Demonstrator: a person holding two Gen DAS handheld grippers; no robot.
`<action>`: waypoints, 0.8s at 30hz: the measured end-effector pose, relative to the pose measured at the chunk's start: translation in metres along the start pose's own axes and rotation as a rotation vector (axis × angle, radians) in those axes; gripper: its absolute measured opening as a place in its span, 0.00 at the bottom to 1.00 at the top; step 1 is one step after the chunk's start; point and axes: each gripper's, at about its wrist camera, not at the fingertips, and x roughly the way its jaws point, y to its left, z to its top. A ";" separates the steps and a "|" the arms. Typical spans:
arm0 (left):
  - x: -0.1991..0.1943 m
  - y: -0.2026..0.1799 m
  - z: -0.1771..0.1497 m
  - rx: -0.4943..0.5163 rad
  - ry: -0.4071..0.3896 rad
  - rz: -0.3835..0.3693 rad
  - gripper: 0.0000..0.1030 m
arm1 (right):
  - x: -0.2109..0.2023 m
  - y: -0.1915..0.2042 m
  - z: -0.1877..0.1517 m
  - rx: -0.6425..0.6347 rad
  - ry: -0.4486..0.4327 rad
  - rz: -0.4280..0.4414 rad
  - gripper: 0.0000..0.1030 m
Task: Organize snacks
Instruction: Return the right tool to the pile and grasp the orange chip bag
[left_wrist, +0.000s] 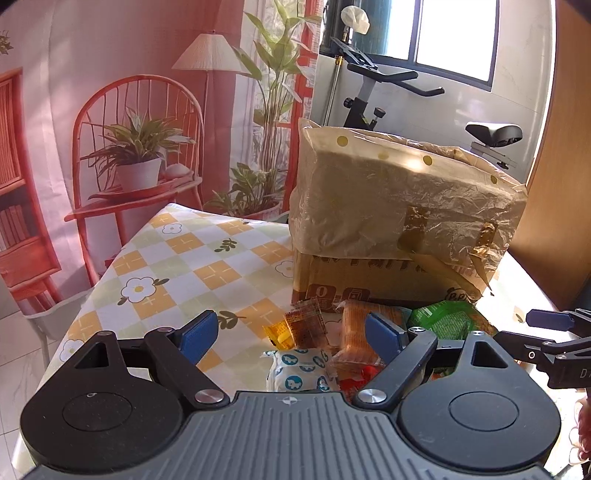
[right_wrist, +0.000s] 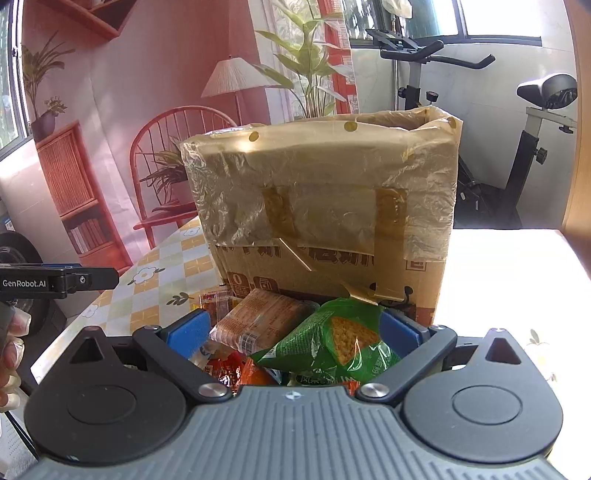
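Note:
A pile of snack packets lies on the table in front of a cardboard box (left_wrist: 388, 206) lined with a clear plastic bag; the box also shows in the right wrist view (right_wrist: 321, 199). My left gripper (left_wrist: 291, 332) is open and empty, its jaws spread over a white packet with blue prints (left_wrist: 299, 371), small orange sachets (left_wrist: 303, 325) and a brown biscuit pack (left_wrist: 356, 332). My right gripper (right_wrist: 295, 330) is open and empty over a green chip bag (right_wrist: 332, 343) and the brown biscuit pack (right_wrist: 258, 317). Red packets (right_wrist: 231, 369) lie underneath.
The table carries a checked flower-print cloth (left_wrist: 177, 258). Its left edge drops to the floor. An exercise bike (right_wrist: 517, 110) stands behind the box. A printed backdrop with a red chair (left_wrist: 136, 147) hangs beyond the table. My right gripper shows in the left wrist view (left_wrist: 554, 339).

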 end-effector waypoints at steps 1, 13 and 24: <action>0.001 0.000 -0.004 0.000 0.007 -0.004 0.86 | 0.001 0.000 -0.005 0.002 0.017 0.005 0.97; 0.014 0.001 -0.032 0.011 0.078 -0.016 0.85 | 0.033 -0.001 -0.057 0.041 0.193 -0.033 0.98; 0.021 0.002 -0.036 0.007 0.102 -0.009 0.85 | 0.042 -0.004 -0.066 0.067 0.219 0.003 0.86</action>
